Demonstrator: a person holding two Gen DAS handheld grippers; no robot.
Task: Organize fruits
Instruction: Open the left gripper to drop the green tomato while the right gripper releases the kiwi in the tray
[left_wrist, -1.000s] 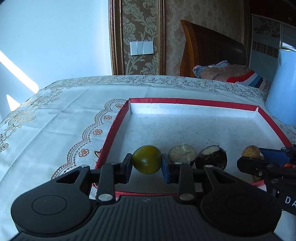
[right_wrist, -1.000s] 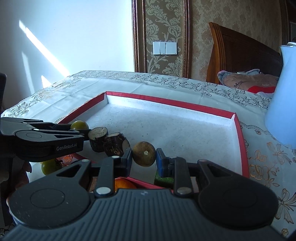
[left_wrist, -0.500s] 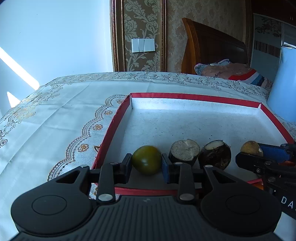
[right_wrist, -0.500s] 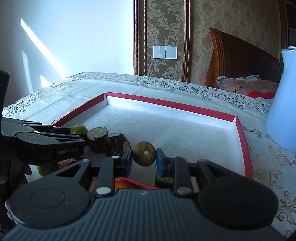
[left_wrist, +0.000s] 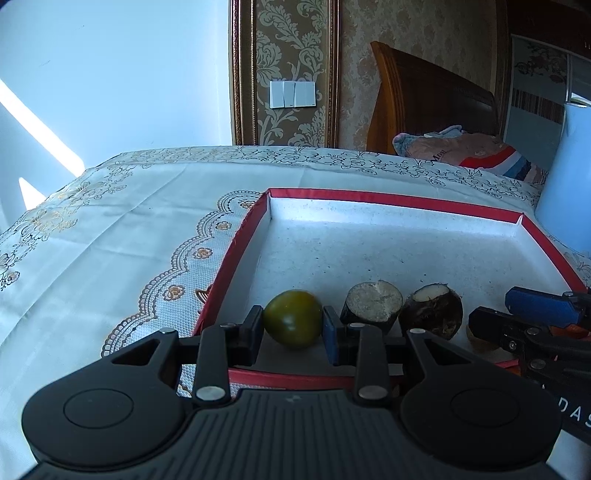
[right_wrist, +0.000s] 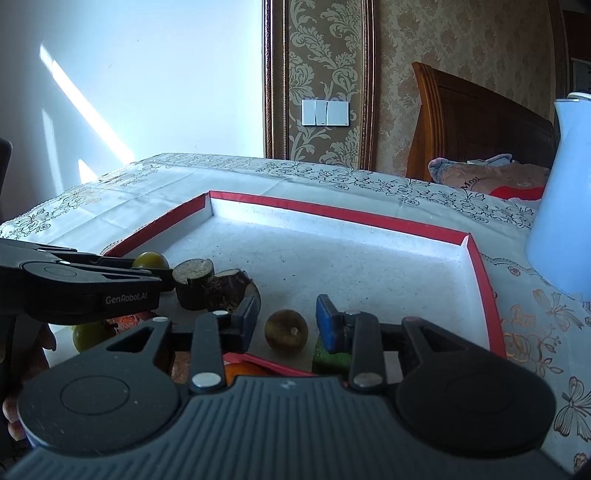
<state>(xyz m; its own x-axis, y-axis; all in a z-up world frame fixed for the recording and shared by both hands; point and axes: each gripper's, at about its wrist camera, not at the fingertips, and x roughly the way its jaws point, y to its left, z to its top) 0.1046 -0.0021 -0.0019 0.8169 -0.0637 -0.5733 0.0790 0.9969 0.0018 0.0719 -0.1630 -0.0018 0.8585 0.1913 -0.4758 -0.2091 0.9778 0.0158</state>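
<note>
The left gripper (left_wrist: 293, 326) pinches a green tomato (left_wrist: 293, 324) at the red-rimmed tray's (left_wrist: 388, 201) near left corner. The right gripper (right_wrist: 286, 324) is spread around a brown round fruit (right_wrist: 286, 332), just right of two taro pieces (right_wrist: 216, 282).

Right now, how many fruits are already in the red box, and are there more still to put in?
Four pieces sit in a row in the red-rimmed white box: a round green fruit, two dark cut chunks and a round brown fruit. The left gripper closely brackets the green one; the right gripper has opened around the brown one. Left outside: another green fruit and an orange one.
</note>
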